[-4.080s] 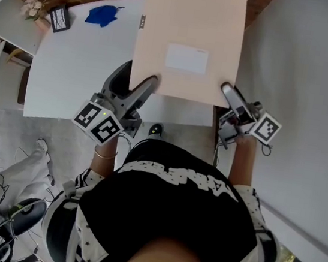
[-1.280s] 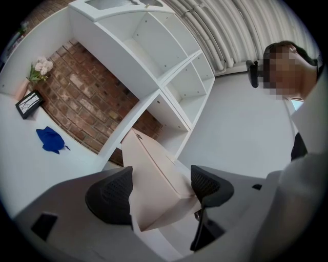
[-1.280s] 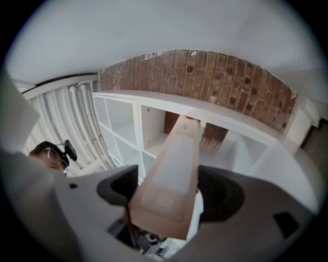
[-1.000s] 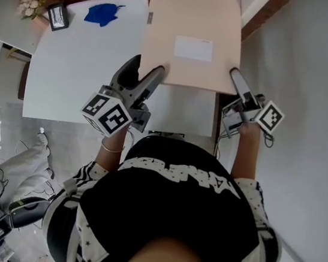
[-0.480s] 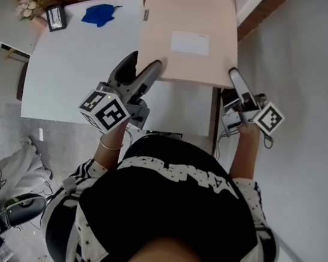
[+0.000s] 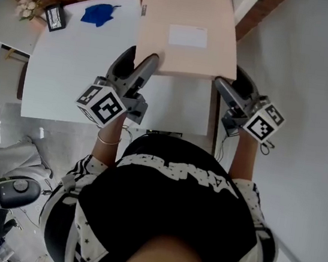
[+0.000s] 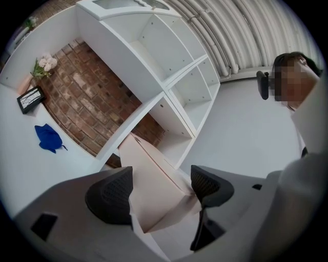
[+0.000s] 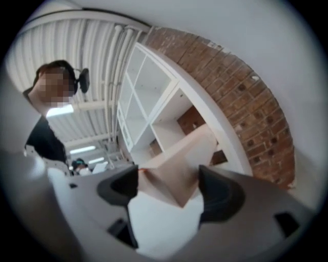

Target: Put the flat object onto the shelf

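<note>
Head view: the box [image 6: 187, 34], tan and flat with a white label, fills the top centre of the frame, and its far end runs off the top edge toward the shelf [image 7: 154, 51]. The left gripper [image 6: 133, 68] sits at its near left corner and the right gripper [image 6: 231, 85] at its near right corner. In the left gripper view the jaws stand wide apart with the corner of the box lying between them. The right gripper view shows the same: jaws spread, corner in the gap, no squeeze to be seen. At the centre of the left gripper view the far end of the box reaches the mouth of a low shelf bay. Whether it rests on the board there is not clear.

The box looks light and stiff, likely cardboard that holds its shape, with smooth faces that could slide off the pads. Its length makes it a long lever from the near edge. The best hold is probably one gripper at each near corner, keeping it level as it goes in
</note>
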Demonstrator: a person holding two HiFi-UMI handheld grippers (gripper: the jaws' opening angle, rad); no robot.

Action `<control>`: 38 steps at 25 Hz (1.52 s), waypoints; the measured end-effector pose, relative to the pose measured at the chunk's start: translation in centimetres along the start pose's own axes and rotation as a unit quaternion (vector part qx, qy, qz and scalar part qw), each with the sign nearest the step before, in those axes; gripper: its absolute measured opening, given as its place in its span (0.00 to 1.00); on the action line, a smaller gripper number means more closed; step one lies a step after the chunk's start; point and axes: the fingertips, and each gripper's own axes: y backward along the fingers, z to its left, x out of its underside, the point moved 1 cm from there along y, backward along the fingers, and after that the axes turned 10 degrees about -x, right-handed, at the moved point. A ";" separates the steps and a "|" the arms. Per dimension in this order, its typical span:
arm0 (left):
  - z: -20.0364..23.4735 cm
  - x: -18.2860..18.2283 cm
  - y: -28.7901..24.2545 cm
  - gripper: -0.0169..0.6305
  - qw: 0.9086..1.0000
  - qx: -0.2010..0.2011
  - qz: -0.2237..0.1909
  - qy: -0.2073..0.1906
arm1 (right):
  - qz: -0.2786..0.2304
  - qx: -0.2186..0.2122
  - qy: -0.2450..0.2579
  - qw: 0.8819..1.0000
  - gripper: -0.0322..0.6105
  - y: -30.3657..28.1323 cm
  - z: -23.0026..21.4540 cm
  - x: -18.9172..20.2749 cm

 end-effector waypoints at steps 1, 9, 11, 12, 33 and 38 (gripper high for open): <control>0.0 0.0 0.0 0.59 1.000 -0.001 0.001 -0.002 | 0.014 0.006 0.014 1.000 0.61 -0.1 0.0 0.2; -0.1 0.2 -0.1 0.59 1.000 0.005 0.006 -0.015 | 0.014 0.027 0.030 0.999 0.61 0.0 -0.2 -0.1; -0.1 0.3 -0.1 0.59 1.000 0.007 0.009 -0.019 | 0.016 0.028 0.030 0.999 0.61 0.0 -0.2 0.0; 0.0 0.2 -0.2 0.59 1.000 0.008 0.010 -0.021 | 0.016 0.029 0.029 0.999 0.61 -0.1 -0.2 0.0; 0.2 -0.4 -0.9 0.59 0.995 0.032 0.009 -0.092 | -0.015 0.033 0.021 0.999 0.61 -1.7 -2.0 -1.5; 0.5 -0.1 -1.4 0.59 0.992 0.030 0.020 -0.120 | -0.022 0.034 0.018 0.999 0.61 -2.4 -3.0 -2.0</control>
